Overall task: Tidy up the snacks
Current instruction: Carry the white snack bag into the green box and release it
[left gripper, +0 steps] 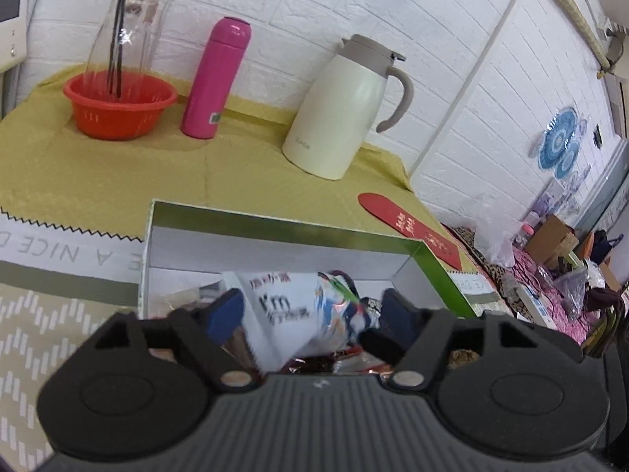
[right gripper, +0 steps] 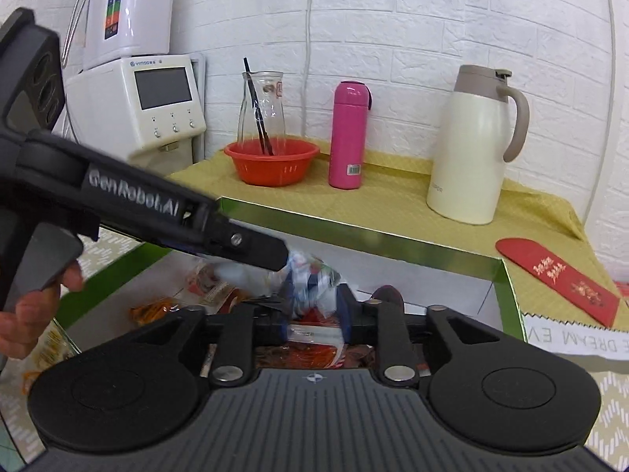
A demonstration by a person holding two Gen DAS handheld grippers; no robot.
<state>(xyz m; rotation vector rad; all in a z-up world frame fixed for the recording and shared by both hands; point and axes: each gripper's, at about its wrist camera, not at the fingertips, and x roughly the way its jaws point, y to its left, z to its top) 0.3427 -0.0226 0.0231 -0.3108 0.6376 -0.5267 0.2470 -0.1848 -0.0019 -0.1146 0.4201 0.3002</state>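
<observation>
A white snack packet (left gripper: 275, 306) with a colourful end hangs over an open green-rimmed box (left gripper: 275, 220). My left gripper (left gripper: 312, 308) is open: its blue pads stand wide on either side of the packet, with a gap on the right. In the right wrist view the left gripper (right gripper: 275, 259) reaches in from the left above the box (right gripper: 354, 220). My right gripper (right gripper: 314, 310) holds its pads close together on the crumpled end of the packet (right gripper: 310, 275). Several other snacks (right gripper: 153, 310) lie on the box floor.
Behind the box on the yellow cloth stand a red basket (right gripper: 271, 161) holding a glass carafe, a pink flask (right gripper: 348, 133) and a cream jug (right gripper: 471, 149). A red envelope (right gripper: 558, 279) lies at the right. A white dispenser (right gripper: 157, 106) stands at the far left. A hand (right gripper: 23, 314) grips the left handle.
</observation>
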